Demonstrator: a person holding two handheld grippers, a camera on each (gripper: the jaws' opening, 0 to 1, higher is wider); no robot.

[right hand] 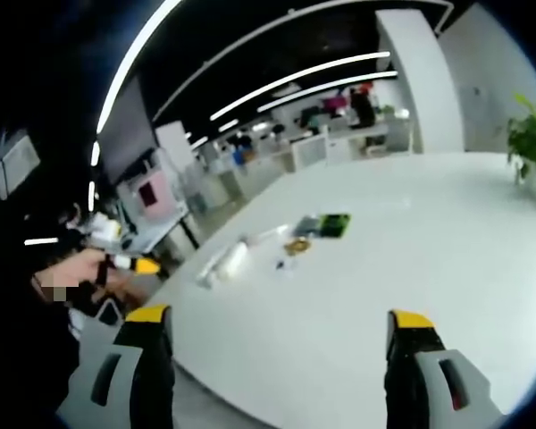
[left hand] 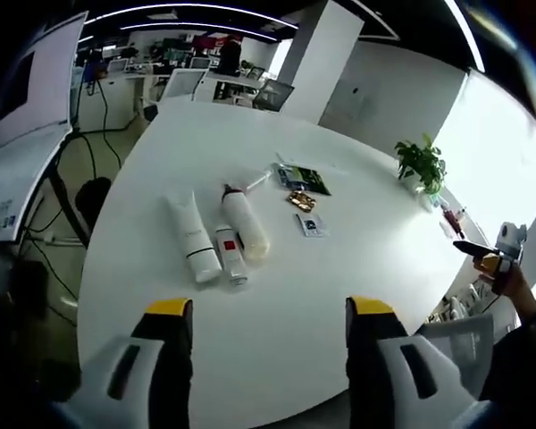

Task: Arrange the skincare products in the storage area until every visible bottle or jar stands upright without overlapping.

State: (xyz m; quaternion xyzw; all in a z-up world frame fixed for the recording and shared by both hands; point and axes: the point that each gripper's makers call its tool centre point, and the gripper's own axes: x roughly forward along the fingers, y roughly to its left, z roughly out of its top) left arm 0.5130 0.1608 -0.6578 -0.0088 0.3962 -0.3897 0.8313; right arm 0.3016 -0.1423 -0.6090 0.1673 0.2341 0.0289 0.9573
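Note:
On the white table (left hand: 339,295) several skincare items lie flat side by side: a white tube with a black band (left hand: 193,237), a small white bottle with a red label (left hand: 230,253) and a cream bottle with a dark cap (left hand: 245,222). My left gripper (left hand: 270,313) is open, held above the table's near edge, short of them. In the right gripper view the same items (right hand: 223,262) look small and blurred at the table's left. My right gripper (right hand: 280,323) is open over the table (right hand: 411,259), far from them.
Beyond the bottles lie a green packet (left hand: 304,180), a gold sachet (left hand: 300,201) and a small card (left hand: 311,225). A potted plant (left hand: 422,167) stands at the table's far right edge. The other gripper (left hand: 496,253), in a person's hand, shows at the right. Desks and monitors stand behind.

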